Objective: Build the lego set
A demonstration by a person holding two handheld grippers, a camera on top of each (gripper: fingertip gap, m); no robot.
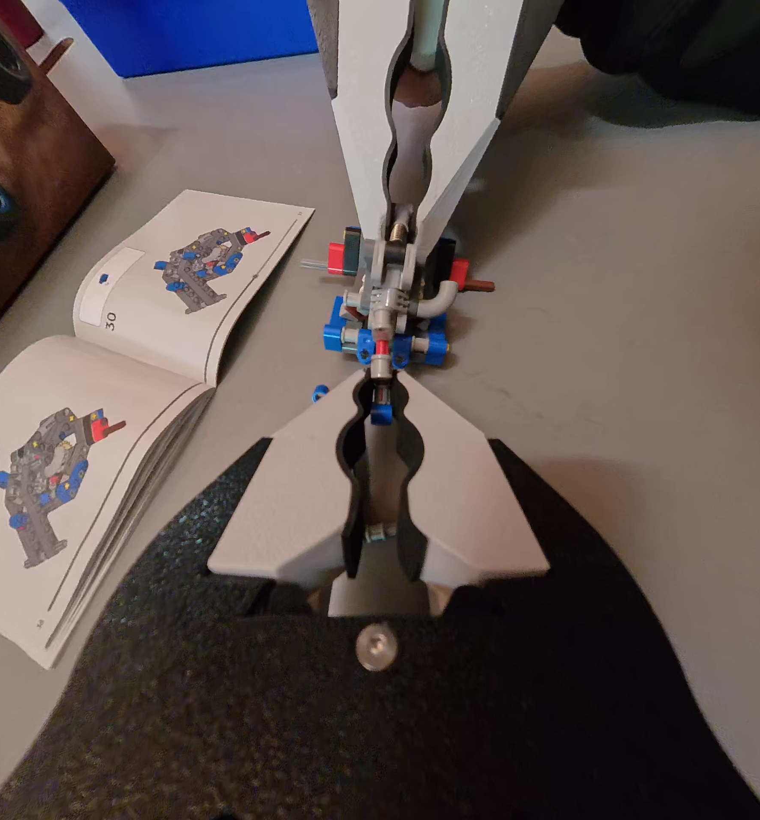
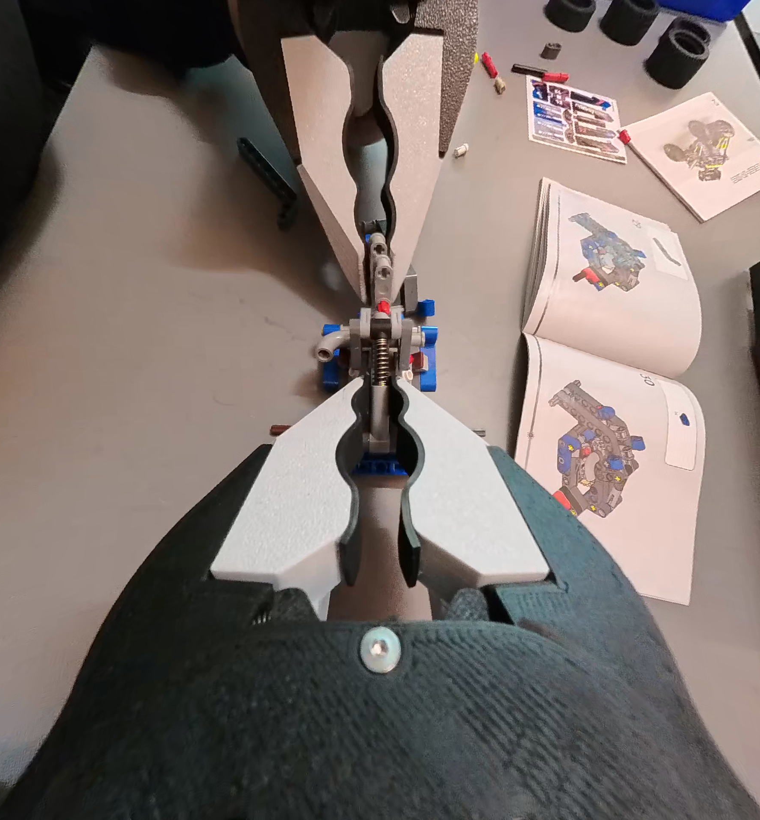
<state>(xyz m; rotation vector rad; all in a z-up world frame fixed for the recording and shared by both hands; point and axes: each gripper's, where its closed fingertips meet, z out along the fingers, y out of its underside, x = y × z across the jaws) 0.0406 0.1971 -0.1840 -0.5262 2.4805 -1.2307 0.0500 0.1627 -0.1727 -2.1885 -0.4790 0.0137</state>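
A part-built Lego assembly [image 1: 387,306] of blue, grey and red Technic parts with a metal spring sits on the grey table [image 1: 613,333]. It also shows in the right wrist view [image 2: 376,341]. My left gripper [image 1: 380,377] is shut on the grey axle end at the assembly's near side. My right gripper [image 1: 393,226] reaches in from the far side, shut on the spring end. In the right wrist view my right gripper [image 2: 378,388] is closed around the spring strut, and the left gripper [image 2: 380,286] pinches the grey beam opposite. The two grippers face each other tip to tip.
An open instruction booklet [image 1: 147,355] lies left of the assembly and shows again in the right wrist view [image 2: 609,355]. A second booklet [image 2: 706,155], a sticker sheet [image 2: 573,120], black tyres [image 2: 675,53], red pins [image 2: 489,62] and a black beam [image 2: 267,182] lie around. A small blue piece [image 1: 320,391] sits by my left fingers. Spacing between my two grippers at the tips: around 5 cm.
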